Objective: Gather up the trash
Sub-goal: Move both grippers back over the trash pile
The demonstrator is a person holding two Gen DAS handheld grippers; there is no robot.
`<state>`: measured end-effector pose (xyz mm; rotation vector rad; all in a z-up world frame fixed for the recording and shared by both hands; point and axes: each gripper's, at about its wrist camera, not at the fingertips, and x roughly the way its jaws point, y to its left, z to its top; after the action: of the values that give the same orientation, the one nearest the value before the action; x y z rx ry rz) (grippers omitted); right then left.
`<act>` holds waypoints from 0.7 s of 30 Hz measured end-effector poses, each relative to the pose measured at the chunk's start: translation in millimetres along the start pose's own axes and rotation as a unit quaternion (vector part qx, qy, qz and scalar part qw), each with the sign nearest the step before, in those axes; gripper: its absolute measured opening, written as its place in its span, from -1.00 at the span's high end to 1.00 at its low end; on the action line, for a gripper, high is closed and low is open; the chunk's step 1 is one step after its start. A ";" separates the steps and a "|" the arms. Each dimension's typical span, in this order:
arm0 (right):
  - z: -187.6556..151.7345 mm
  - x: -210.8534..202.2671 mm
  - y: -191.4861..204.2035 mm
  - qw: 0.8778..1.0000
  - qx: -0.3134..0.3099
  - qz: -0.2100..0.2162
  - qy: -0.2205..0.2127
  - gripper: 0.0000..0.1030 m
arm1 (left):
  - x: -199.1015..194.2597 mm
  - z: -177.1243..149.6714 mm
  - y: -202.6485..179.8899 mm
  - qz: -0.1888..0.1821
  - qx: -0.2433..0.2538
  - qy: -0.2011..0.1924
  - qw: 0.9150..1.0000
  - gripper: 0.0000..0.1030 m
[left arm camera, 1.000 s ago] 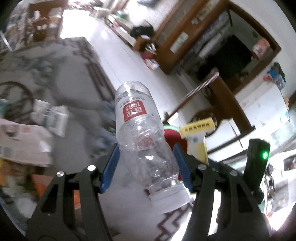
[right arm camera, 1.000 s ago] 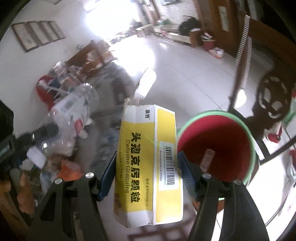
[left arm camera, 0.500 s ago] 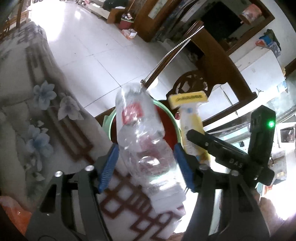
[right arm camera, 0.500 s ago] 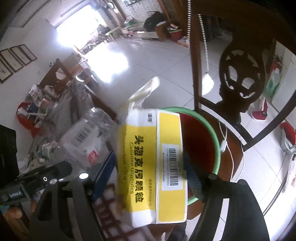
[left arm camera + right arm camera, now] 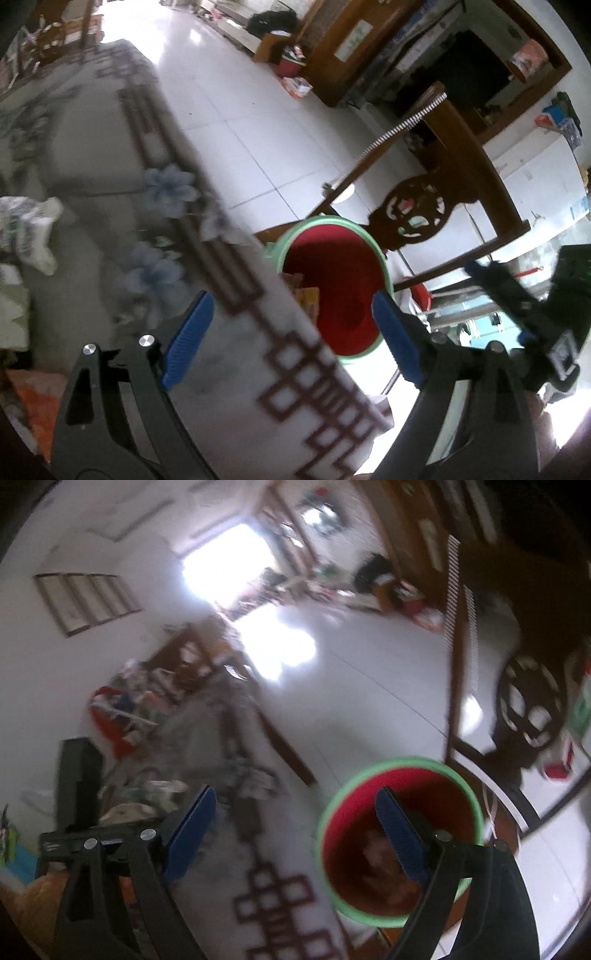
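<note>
A red bin with a green rim [image 5: 332, 280] stands on the floor just past the table edge; it also shows in the right wrist view [image 5: 399, 834], blurred, with some trash inside. My left gripper [image 5: 291, 339] is open and empty, over the table edge beside the bin. My right gripper [image 5: 299, 834] is open and empty, its right finger over the bin's mouth. The right gripper's body [image 5: 517, 306] shows at the right of the left wrist view. The bottle and the yellow box are out of sight.
The table has a grey floral cloth [image 5: 122, 206] with a brown border. Crumpled paper [image 5: 26, 229] and other litter [image 5: 147, 794] lie on it farther back. A carved wooden chair [image 5: 413, 206] stands behind the bin on white floor tiles.
Both grippers have opened. The clear bottle has left my left gripper and the yellow box has left my right gripper; neither is in view now. Both views have shifted.
</note>
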<state>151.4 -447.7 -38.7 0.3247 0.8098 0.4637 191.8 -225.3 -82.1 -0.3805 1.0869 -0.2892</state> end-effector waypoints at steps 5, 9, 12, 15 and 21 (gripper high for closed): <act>1.9 -4.4 54.7 0.998 -0.066 0.015 -0.021 -0.66 | -36.8 -6.7 31.6 0.020 -0.024 -0.030 0.999 -0.66; -8.9 4.0 108.1 0.986 -0.162 -0.042 -0.025 -0.66 | -71.6 -17.8 69.2 0.042 -0.053 -0.054 0.996 -0.71; -29.7 9.4 157.8 0.957 -0.268 -0.095 -0.056 -0.70 | -95.0 -27.7 96.5 0.060 -0.075 -0.069 0.993 -0.72; -57.1 13.6 210.9 0.915 -0.368 -0.132 -0.096 -0.79 | -121.6 -40.4 127.6 0.080 -0.097 -0.084 0.989 -0.72; -109.1 22.8 288.1 0.836 -0.501 -0.147 -0.169 -0.85 | -169.0 -63.1 186.7 0.119 -0.139 -0.110 0.977 -0.72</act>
<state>4.9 -179.4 5.3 -0.6818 0.1800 0.4638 68.9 1.7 -54.3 -0.5132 0.9443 0.1191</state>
